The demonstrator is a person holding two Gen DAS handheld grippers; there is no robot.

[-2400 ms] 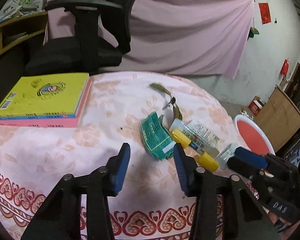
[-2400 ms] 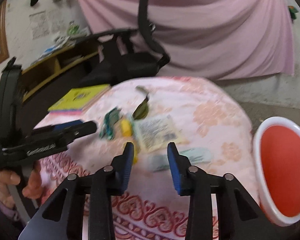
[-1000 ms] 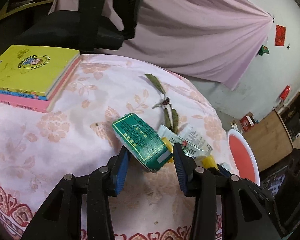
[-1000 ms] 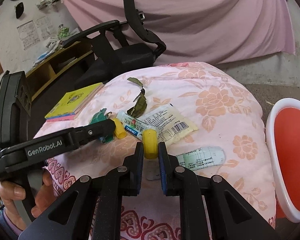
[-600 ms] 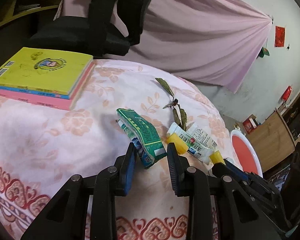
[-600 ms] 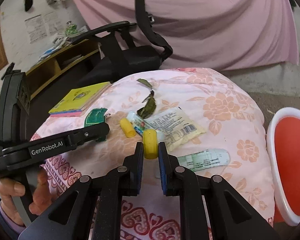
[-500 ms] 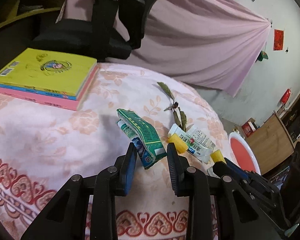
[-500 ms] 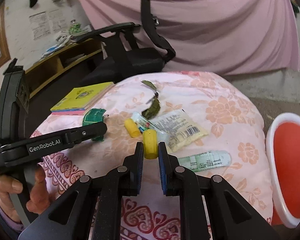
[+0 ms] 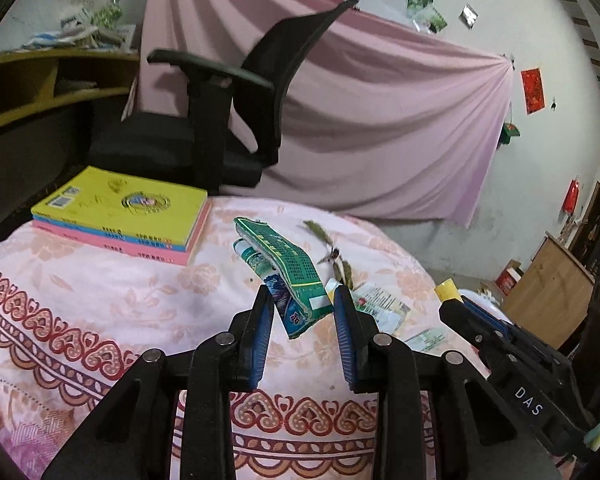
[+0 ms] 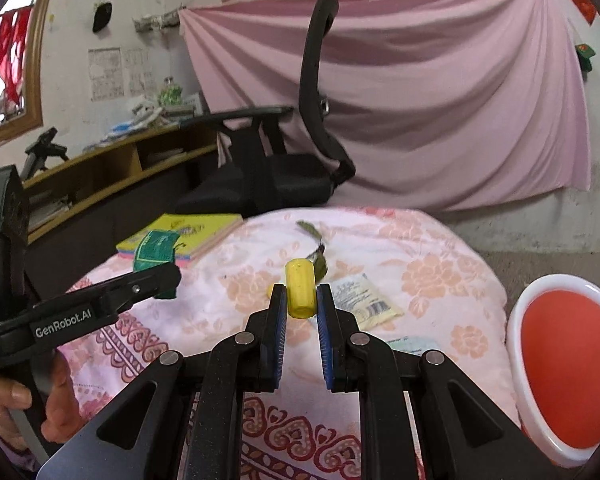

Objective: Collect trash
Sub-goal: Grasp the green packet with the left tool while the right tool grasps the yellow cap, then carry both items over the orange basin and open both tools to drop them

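Lived-in home room; clothed table (image 10: 440,256), office chair (image 10: 284,176)

A round table (image 10: 440,240) under a pink flowered cloth carries a stack of books (image 9: 120,212) at its far left, a leafy twig (image 10: 314,240) mid-table, and flat printed packets (image 10: 364,300) nearer the right edge

We count two grippers, the left gripper (image 9: 302,300) and the right gripper (image 10: 302,300), one green packet (image 9: 288,264), two yellow caps (image 10: 299,294), one only partly visible behind the other, one printed sachet (image 10: 364,300), one pale wrapper (image 10: 410,345) near the table edge, one leafy twig (image 10: 314,240), one stack of books (image 9: 120,216), one red basin (image 10: 568,372), one office chair (image 9: 220,120)
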